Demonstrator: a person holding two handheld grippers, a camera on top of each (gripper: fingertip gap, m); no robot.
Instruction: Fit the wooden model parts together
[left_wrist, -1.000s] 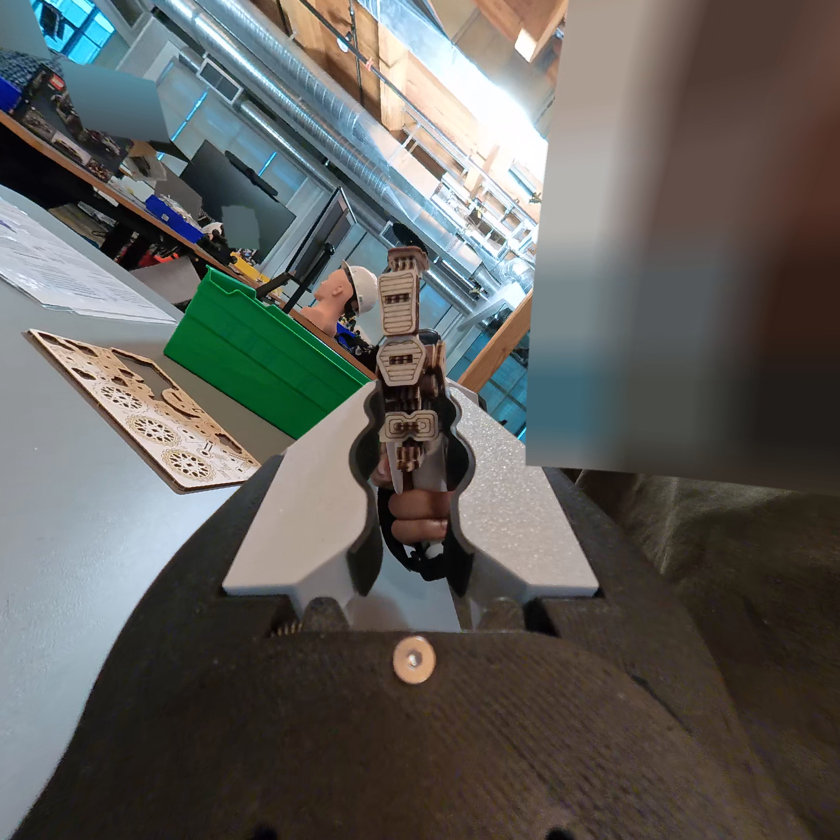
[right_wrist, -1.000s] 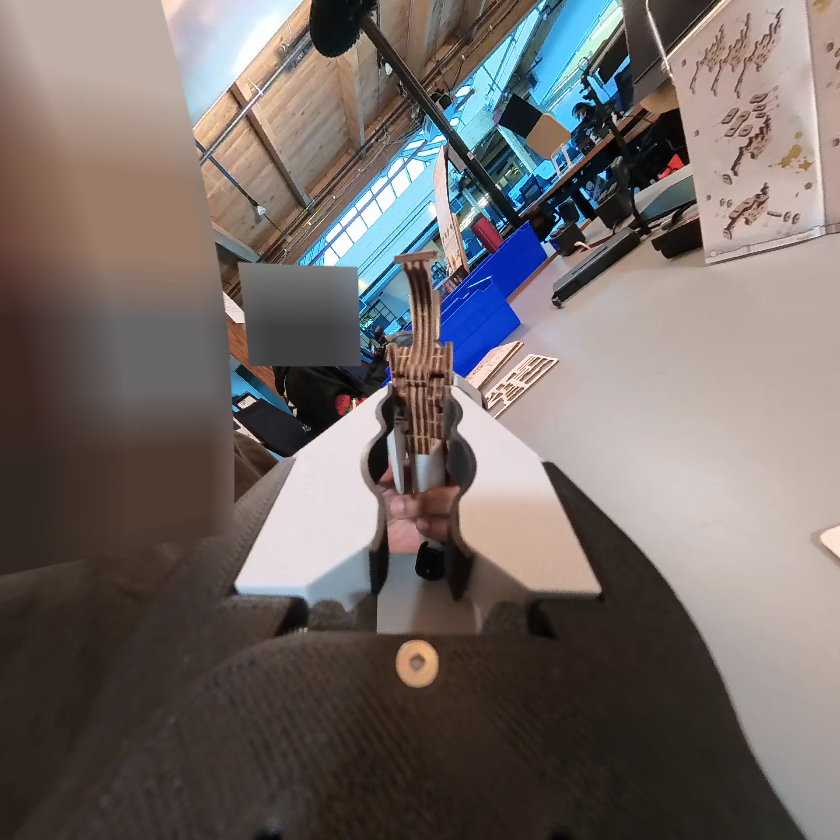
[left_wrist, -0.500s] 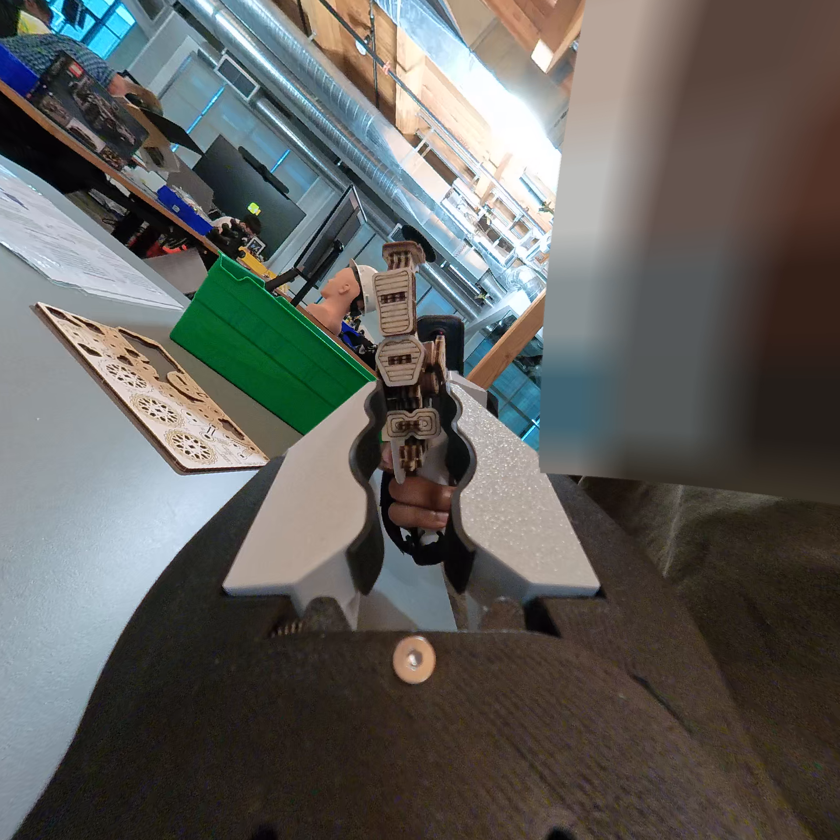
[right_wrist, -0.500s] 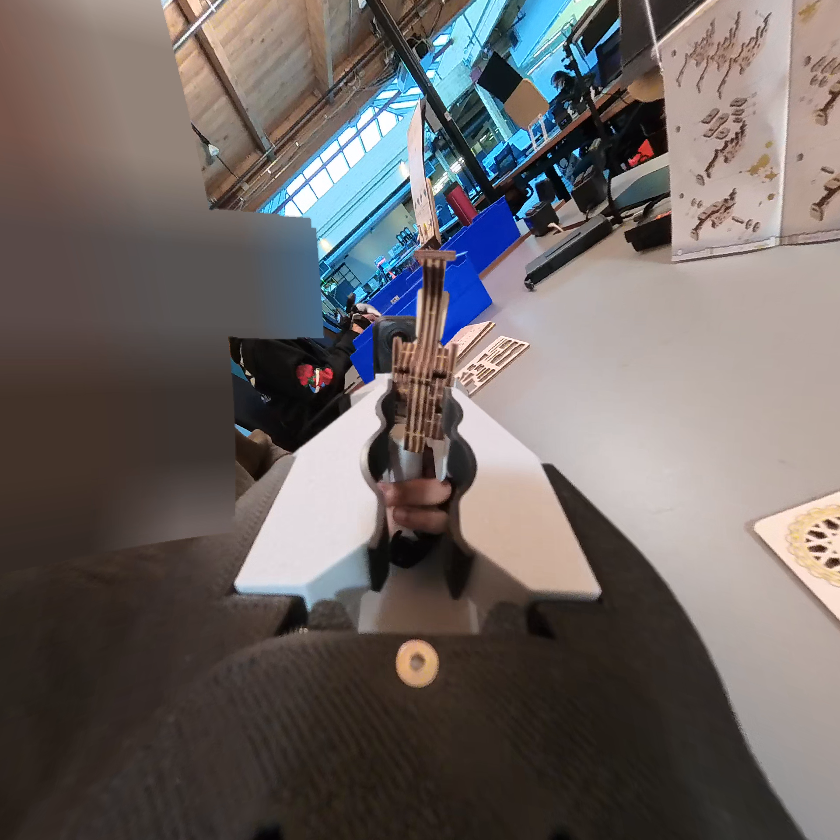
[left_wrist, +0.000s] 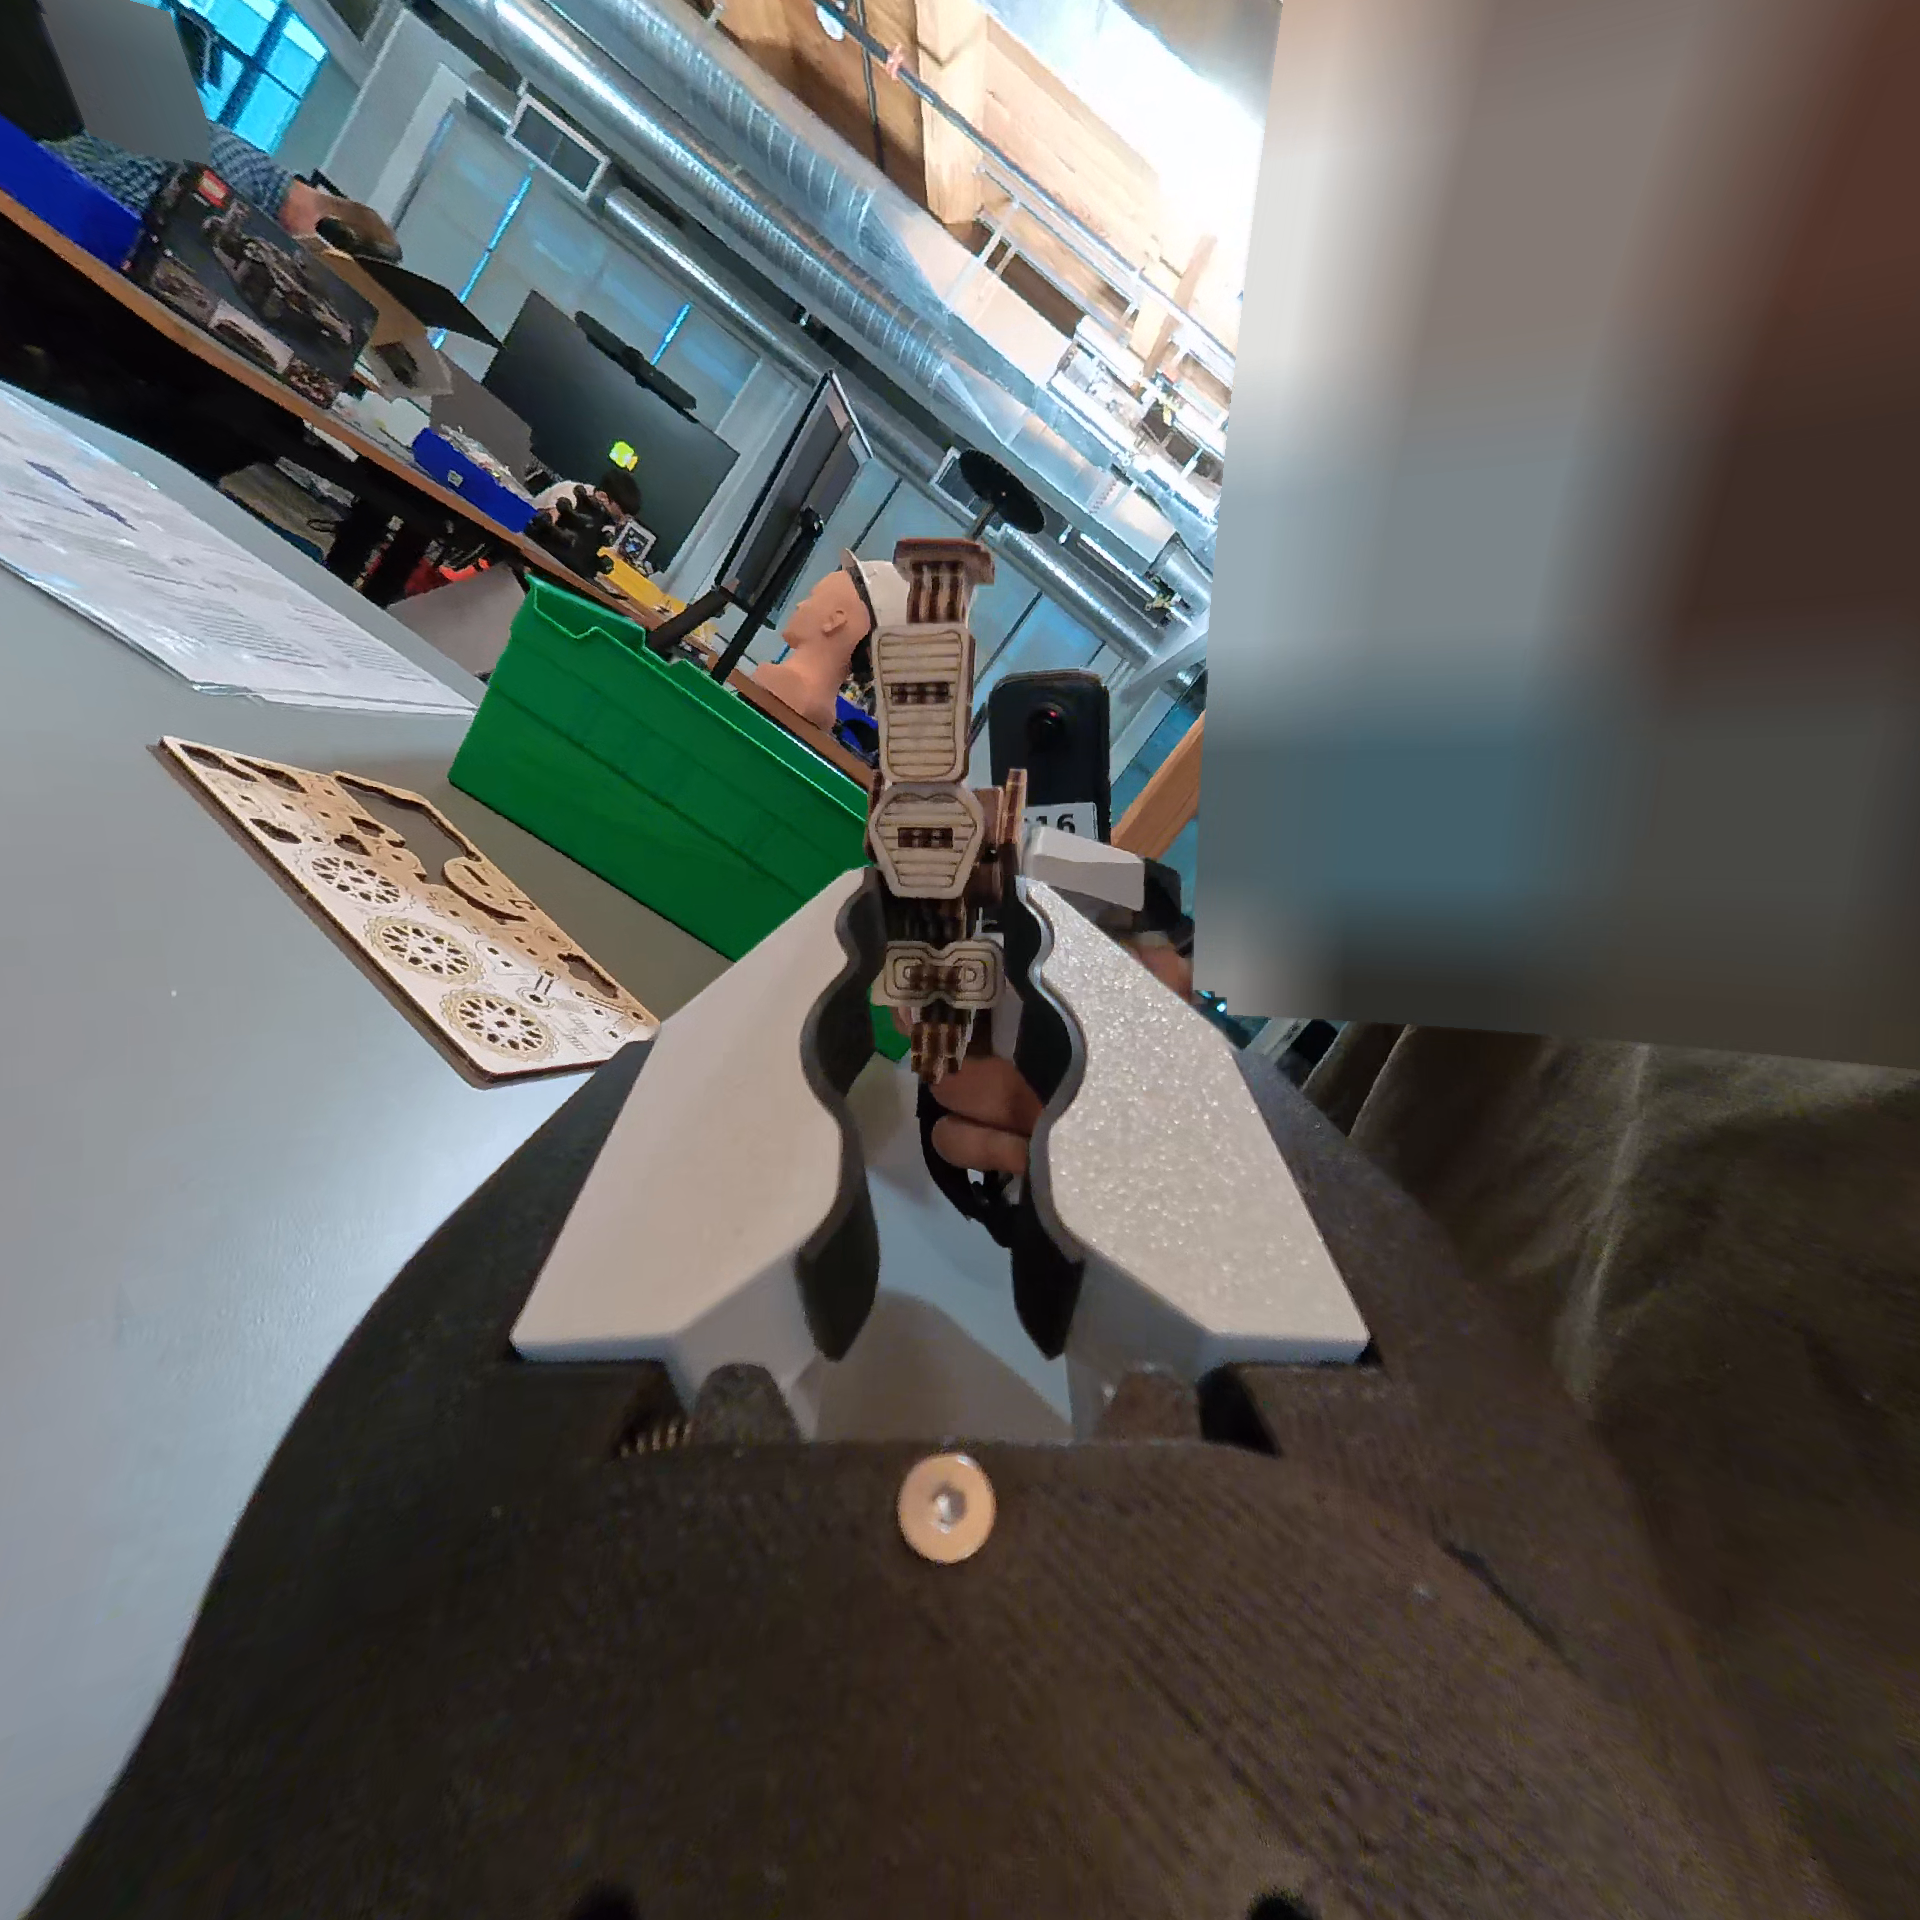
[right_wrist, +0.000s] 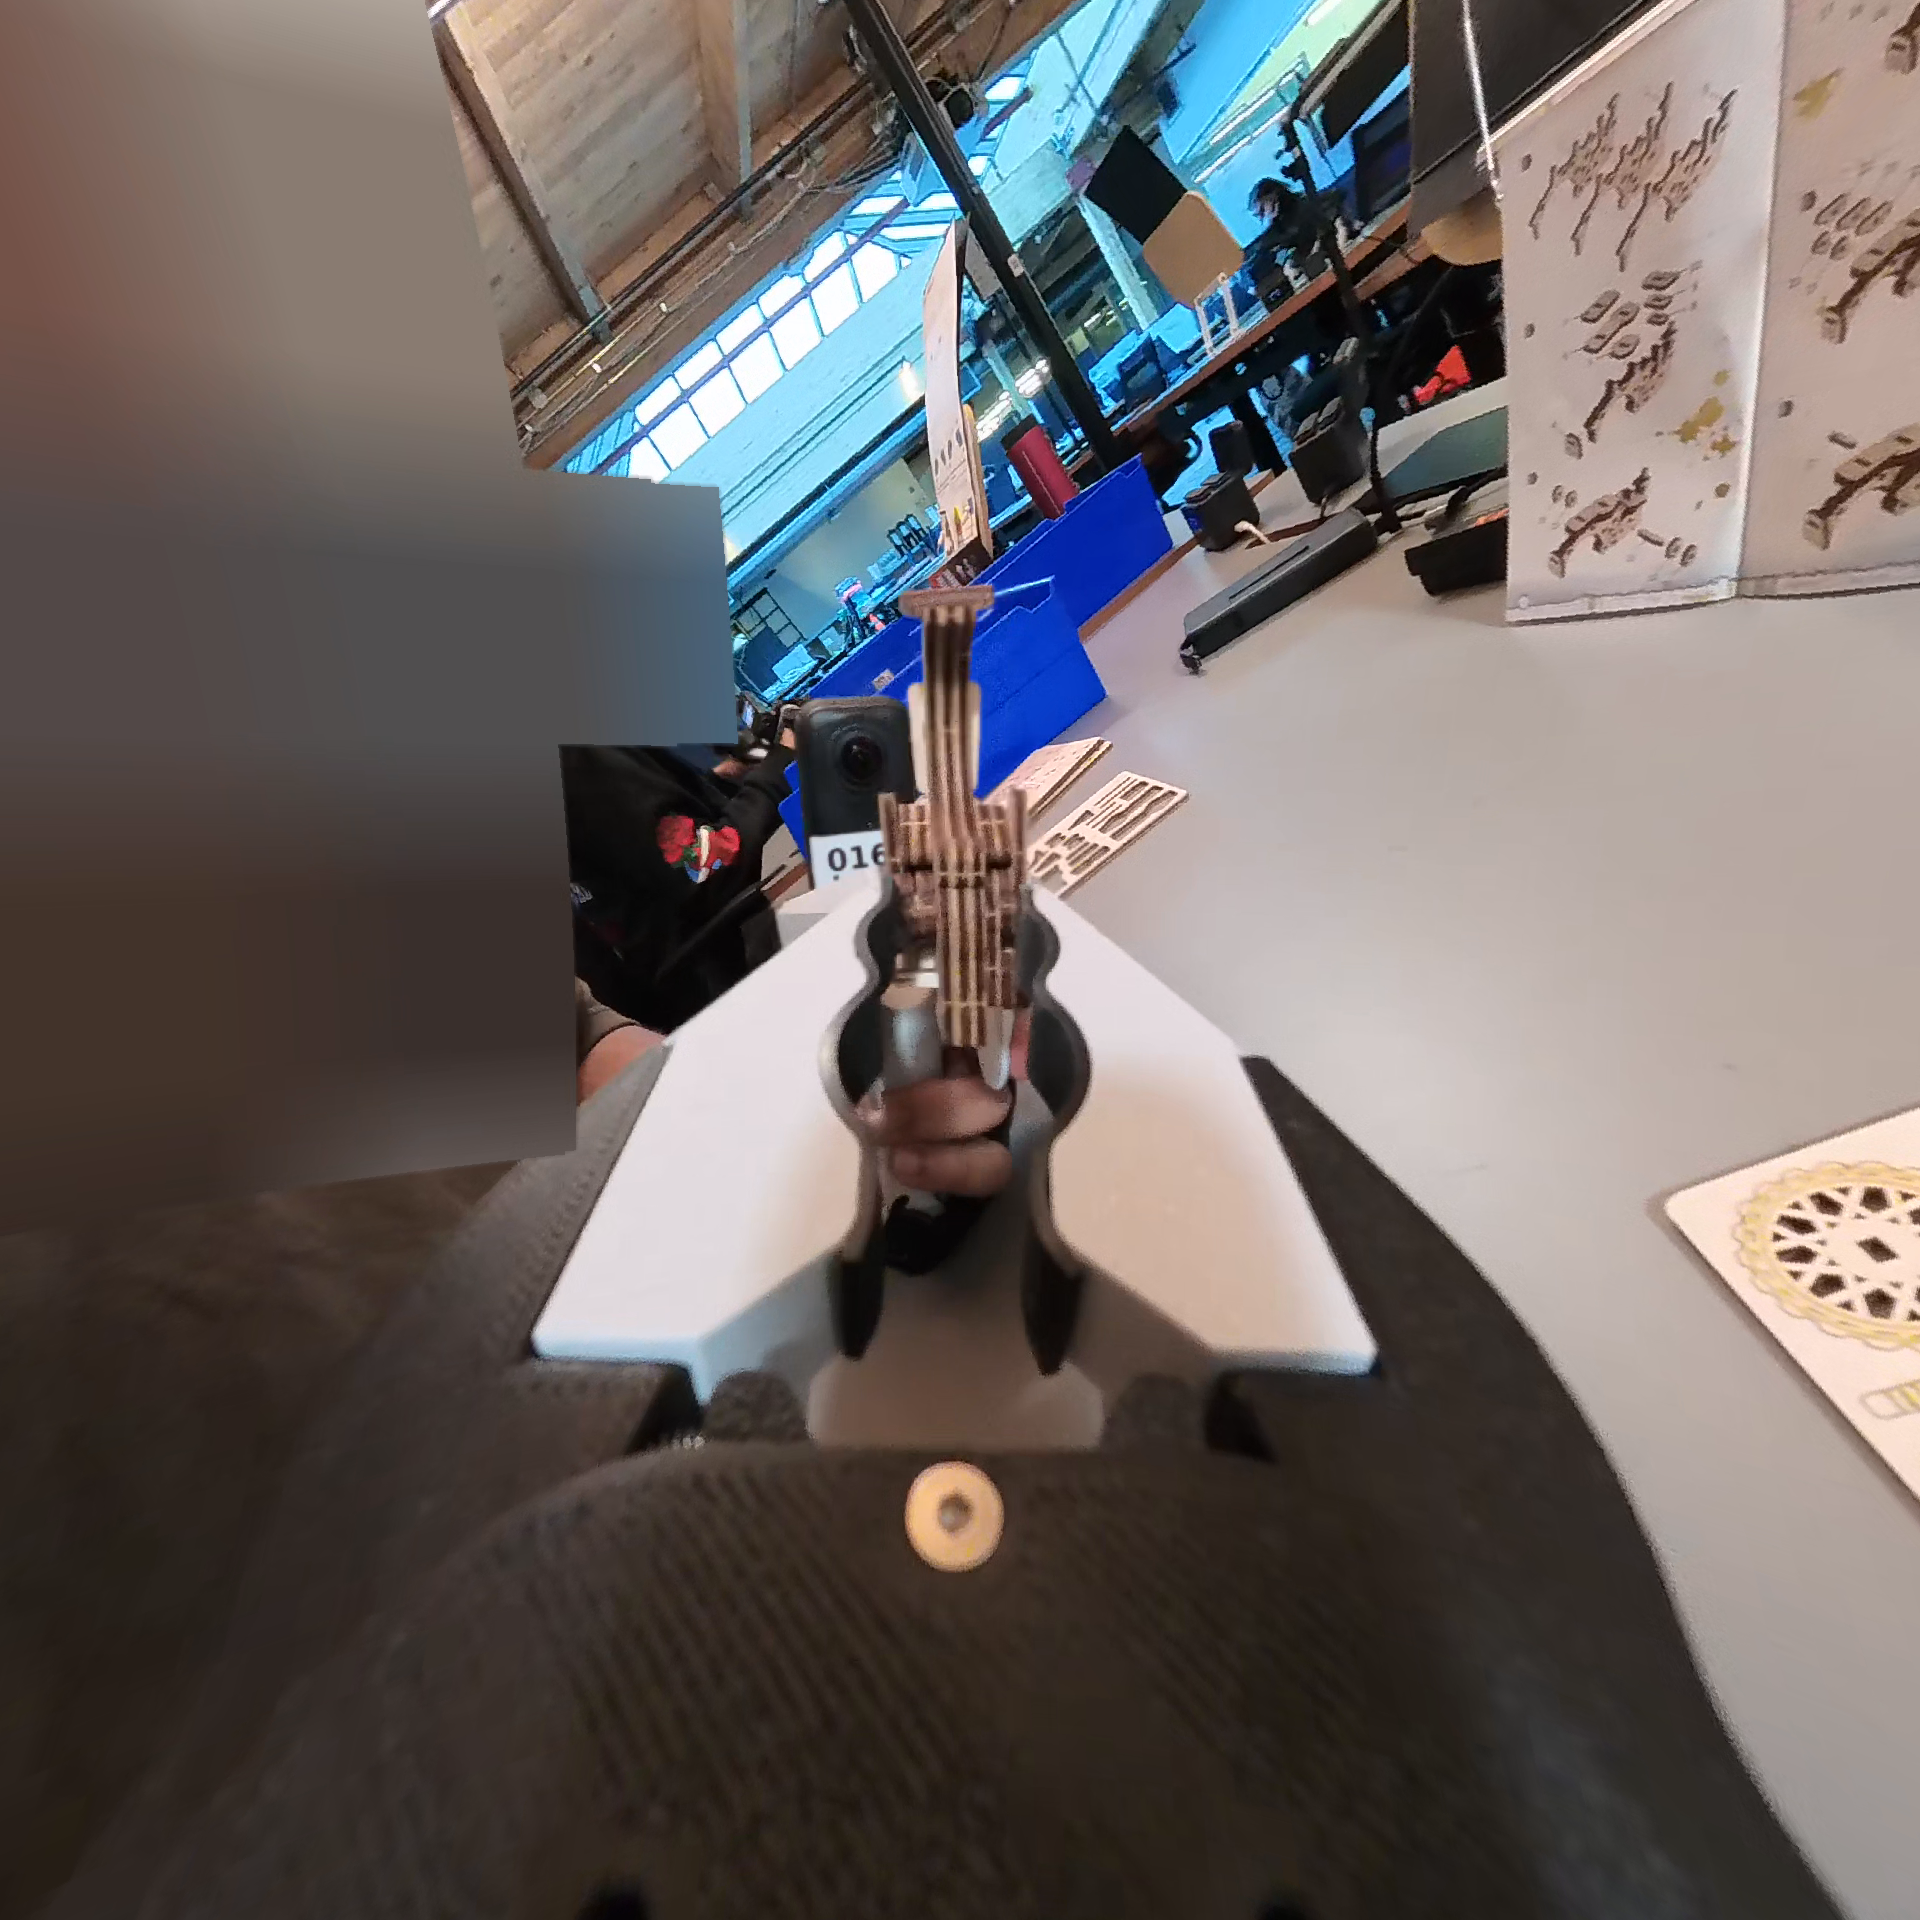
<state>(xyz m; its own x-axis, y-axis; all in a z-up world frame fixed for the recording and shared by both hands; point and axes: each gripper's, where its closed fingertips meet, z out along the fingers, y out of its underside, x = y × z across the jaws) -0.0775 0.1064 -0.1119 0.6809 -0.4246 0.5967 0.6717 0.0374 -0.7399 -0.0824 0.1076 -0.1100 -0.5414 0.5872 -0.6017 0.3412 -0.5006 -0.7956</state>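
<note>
Evidently both the left gripper (left_wrist: 940, 935) and right gripper (right_wrist: 956, 935) have fingers clamped on one model (left_wrist: 928, 821); uneven squeezing could snap its thin layers or twist it loose.

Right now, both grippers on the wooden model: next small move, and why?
Probably a gentle squeeze along the joint without regripping. The left gripper and right gripper face each other, both shut on the same wooden model, held above the table. Whether its layers are fully seated cannot be told.
</note>
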